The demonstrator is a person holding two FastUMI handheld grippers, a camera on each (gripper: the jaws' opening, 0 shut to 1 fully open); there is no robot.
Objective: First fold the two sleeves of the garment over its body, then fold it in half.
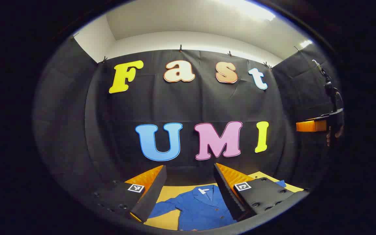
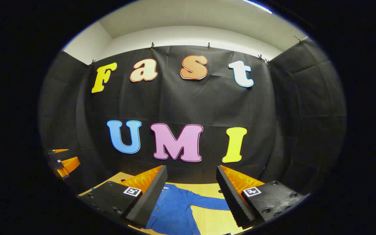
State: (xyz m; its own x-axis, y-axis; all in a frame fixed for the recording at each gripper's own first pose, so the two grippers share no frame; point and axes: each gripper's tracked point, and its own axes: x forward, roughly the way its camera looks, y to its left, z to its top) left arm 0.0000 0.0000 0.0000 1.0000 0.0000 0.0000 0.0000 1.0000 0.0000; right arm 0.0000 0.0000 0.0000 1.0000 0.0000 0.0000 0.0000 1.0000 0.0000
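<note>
A blue buttoned garment [image 1: 201,209] lies flat on the yellow table [image 1: 175,191], collar toward the wall. One sleeve [image 1: 163,208] stretches out to the left. My left gripper [image 1: 190,174] hangs open above it, with nothing between the fingers. In the right gripper view the garment [image 2: 175,209] lies below, and its other sleeve [image 2: 211,203] reaches out to the right over the table [image 2: 214,220]. My right gripper [image 2: 191,174] is also open and holds nothing. Both grippers are well off the cloth.
The right gripper [image 1: 315,125] and the hand [image 1: 335,132] holding it appear at the far right of the left gripper view. The left gripper [image 2: 62,161] sits at the left edge of the right gripper view. Black cloth walls close the booth on three sides.
</note>
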